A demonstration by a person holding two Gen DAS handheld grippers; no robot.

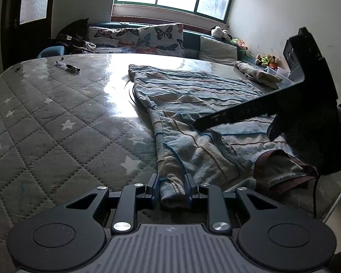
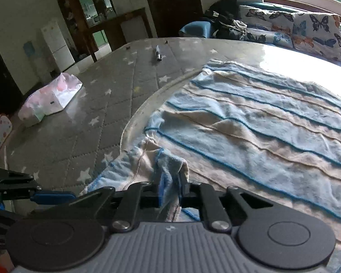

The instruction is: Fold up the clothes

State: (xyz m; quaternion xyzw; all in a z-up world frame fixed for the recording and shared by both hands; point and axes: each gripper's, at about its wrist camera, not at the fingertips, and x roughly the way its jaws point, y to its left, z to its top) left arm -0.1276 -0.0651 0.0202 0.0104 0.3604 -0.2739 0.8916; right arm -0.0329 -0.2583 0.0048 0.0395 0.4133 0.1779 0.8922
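A blue and beige striped sweater (image 1: 193,95) lies spread on the table, its body wide in the right wrist view (image 2: 261,122). One sleeve (image 1: 184,150) runs toward me, and my left gripper (image 1: 172,187) is shut on its cuff at the near table edge. My right gripper (image 2: 170,187) is shut on a bunched fold of the sweater's near edge (image 2: 170,166). The right tool's dark body (image 1: 261,108) reaches over the sweater in the left wrist view. At the lower left of the right wrist view shows a blue pad (image 2: 52,196) of the left tool.
The table wears a grey quilted star cover (image 1: 56,125) under a glossy sheet. On it lie a pen (image 2: 158,53), a plastic bag (image 2: 52,97), a folded cloth (image 1: 257,74) and a maroon-edged garment (image 1: 282,170). A sofa with butterfly cushions (image 1: 161,38) stands behind.
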